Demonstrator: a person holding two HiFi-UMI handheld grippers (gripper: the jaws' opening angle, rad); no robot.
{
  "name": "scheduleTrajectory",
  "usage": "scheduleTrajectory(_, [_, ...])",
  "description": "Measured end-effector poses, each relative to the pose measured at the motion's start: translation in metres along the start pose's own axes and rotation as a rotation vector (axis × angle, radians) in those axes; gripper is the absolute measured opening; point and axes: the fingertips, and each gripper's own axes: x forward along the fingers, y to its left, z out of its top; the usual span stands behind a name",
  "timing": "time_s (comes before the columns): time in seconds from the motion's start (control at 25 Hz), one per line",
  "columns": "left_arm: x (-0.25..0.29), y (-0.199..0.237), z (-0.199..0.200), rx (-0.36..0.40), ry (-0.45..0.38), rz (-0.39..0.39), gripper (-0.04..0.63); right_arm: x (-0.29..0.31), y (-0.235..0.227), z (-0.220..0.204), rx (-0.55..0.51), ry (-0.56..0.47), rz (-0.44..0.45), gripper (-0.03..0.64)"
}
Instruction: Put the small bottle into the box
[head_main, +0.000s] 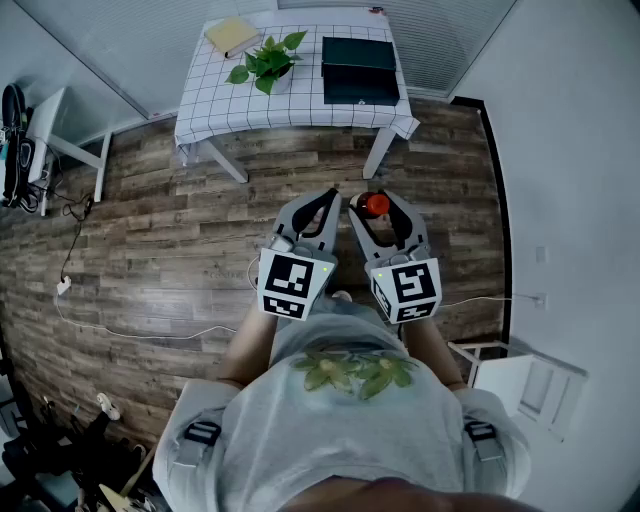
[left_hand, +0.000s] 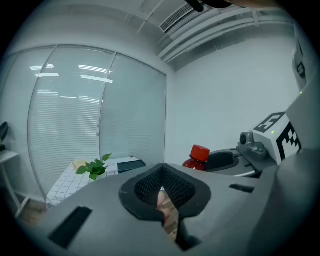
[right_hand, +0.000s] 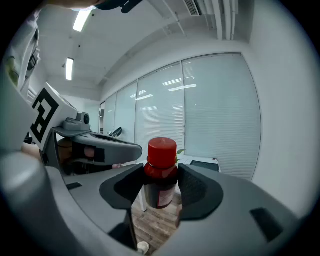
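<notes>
The small bottle (head_main: 376, 204), dark with a red cap, hangs upright over the wooden floor between the pads of my right gripper (head_main: 378, 212), which is shut on it. In the right gripper view the bottle (right_hand: 160, 172) fills the middle between the two pads. My left gripper (head_main: 330, 202) is held close beside it on the left, its jaws shut with nothing in them. The dark green box (head_main: 359, 70) lies on the right part of the checked table (head_main: 290, 105) ahead. From the left gripper view the bottle (left_hand: 198, 157) and the box (left_hand: 131, 164) both show.
A potted plant (head_main: 268, 62) and a yellow book (head_main: 231, 36) share the table with the box. A white chair (head_main: 62, 135) and cables stand at the left wall, a white unit (head_main: 520, 385) at the right. Wooden floor lies between me and the table.
</notes>
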Motion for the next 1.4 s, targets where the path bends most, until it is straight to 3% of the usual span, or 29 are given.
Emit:
scheduleTrajectory(0.4, [0.06, 0.103, 0.005, -0.019, 0.026, -0.044, 0.003, 0.11, -0.015, 0.016, -0.003, 0.061, 0.001, 0.219])
scheduleTrajectory(0.76, [0.094, 0.169, 0.004, -0.024, 0.051, -0.109, 0.003, 0.179, -0.032, 0.025, 0.019, 0.071, -0.076, 0.219])
scheduleTrajectory(1.4, [0.128, 0.177, -0.013, -0.032, 0.116, -0.219, 0.003, 0.201, -0.048, 0.012, 0.073, 0.084, -0.116, 0.219])
